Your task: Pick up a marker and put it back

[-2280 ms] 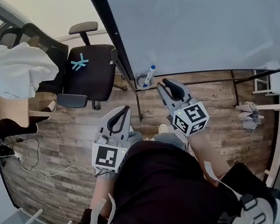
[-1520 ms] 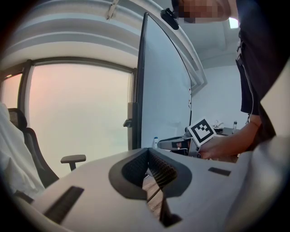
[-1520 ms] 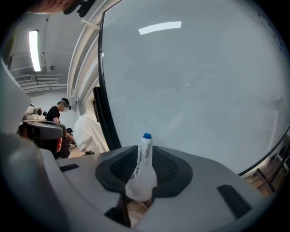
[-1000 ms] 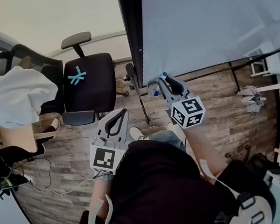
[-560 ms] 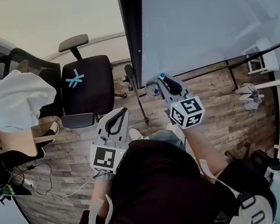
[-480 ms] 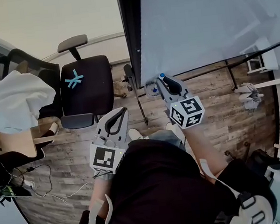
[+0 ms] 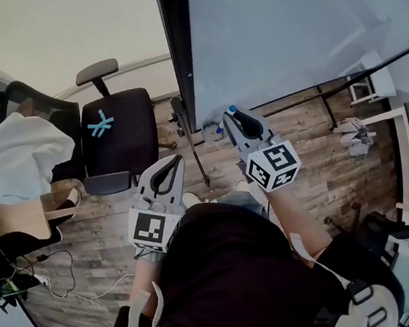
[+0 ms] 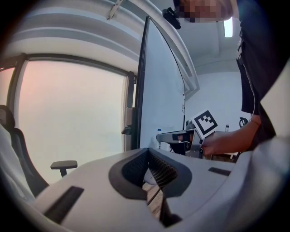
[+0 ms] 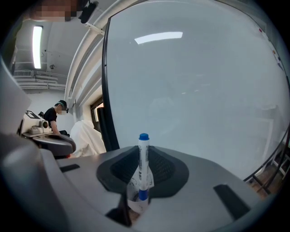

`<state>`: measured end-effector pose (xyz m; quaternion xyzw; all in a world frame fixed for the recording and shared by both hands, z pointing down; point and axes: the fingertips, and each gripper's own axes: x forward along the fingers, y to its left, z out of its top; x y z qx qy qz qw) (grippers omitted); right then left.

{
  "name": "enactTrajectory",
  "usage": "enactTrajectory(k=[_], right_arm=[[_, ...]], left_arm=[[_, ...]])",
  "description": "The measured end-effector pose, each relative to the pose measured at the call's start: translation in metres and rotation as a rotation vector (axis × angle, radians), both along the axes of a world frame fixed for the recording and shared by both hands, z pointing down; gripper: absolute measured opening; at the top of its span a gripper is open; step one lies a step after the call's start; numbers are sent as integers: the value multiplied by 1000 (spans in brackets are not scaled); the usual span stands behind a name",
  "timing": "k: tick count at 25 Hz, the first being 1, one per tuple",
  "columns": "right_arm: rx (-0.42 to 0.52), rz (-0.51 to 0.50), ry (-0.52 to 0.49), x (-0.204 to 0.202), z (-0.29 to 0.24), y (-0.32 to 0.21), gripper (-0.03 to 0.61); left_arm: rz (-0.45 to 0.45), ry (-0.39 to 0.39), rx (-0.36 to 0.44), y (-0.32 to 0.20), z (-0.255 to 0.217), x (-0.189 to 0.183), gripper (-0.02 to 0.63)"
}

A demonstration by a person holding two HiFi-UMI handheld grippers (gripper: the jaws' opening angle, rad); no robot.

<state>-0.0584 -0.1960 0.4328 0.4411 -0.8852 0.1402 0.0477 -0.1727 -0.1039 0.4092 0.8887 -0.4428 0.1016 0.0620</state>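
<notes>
In the right gripper view a white marker with a blue cap stands upright between the jaws, and my right gripper is shut on it. The head view shows that right gripper holding the marker by the lower left corner of the whiteboard. The whiteboard fills the view ahead of the marker. My left gripper hangs lower and to the left over the floor, shut with nothing in it. The left gripper view shows its jaws meeting, with the right gripper beyond them.
The whiteboard's black frame and stand leg stand just left of the right gripper. A black office chair with a blue cross sits to the left, beside a chair draped in white cloth. Cables lie on the wooden floor.
The marker lay at the whiteboard's lower edge with the right gripper short of it. The right gripper now holds it, raised slightly. The left gripper has barely moved.
</notes>
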Motion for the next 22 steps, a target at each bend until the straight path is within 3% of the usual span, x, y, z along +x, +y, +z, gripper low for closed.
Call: enactTrajectory(k=[13,22], right_arm=[[74,29,-62,32,-55,2,77],[100,62,-50,63,-71,8,77]], left_arm=[[55,20,28,-13,-9,30,8],[100,57,46,-22,-15,59,8]])
